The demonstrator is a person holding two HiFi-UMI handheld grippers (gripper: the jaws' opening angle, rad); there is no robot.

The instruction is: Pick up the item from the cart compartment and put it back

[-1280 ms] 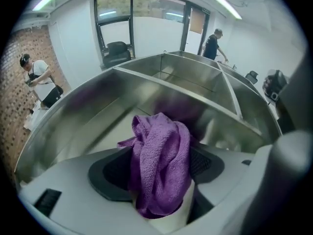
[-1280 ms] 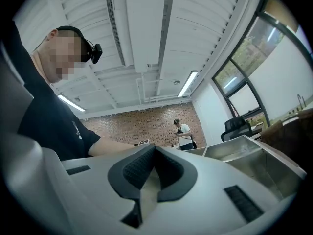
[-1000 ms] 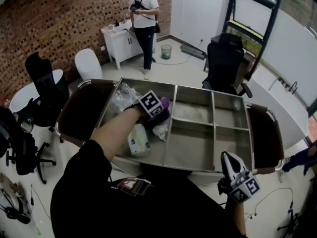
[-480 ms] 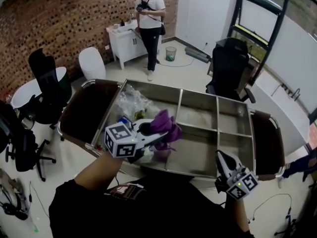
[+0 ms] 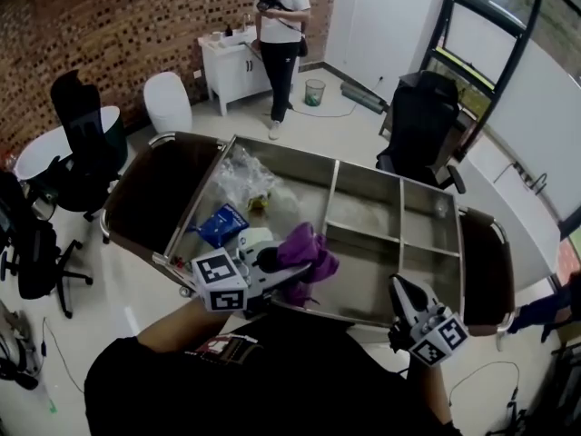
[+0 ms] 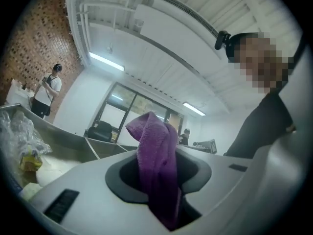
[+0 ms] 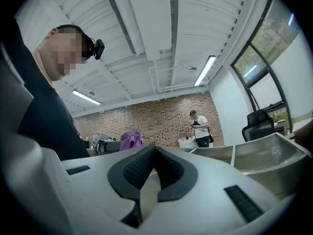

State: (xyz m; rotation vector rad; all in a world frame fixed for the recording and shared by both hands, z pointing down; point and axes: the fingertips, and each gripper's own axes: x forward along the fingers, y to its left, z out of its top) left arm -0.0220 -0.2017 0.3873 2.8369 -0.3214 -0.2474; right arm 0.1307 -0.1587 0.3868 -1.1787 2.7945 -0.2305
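A purple cloth (image 5: 304, 251) hangs from my left gripper (image 5: 272, 263), lifted above the near edge of the steel cart (image 5: 363, 316). In the left gripper view the purple cloth (image 6: 156, 170) is pinched between the jaws, which are closing on it, and it stands up past the tips. My right gripper (image 5: 406, 300) hovers at the cart's near right corner. Its pads (image 7: 134, 168) meet with nothing between them, and it points up toward the room.
The cart's left compartment holds a blue packet (image 5: 221, 223), crumpled clear plastic (image 5: 243, 175) and a white pack (image 5: 257, 240). The middle and right compartments (image 5: 425, 248) look bare. A person (image 5: 281, 34) stands by a white cabinet behind. Office chairs (image 5: 86, 143) flank the cart.
My left gripper has lifted the purple cloth out of the left compartment and drawn it back toward me. The blue packet now shows. The right gripper has barely moved.
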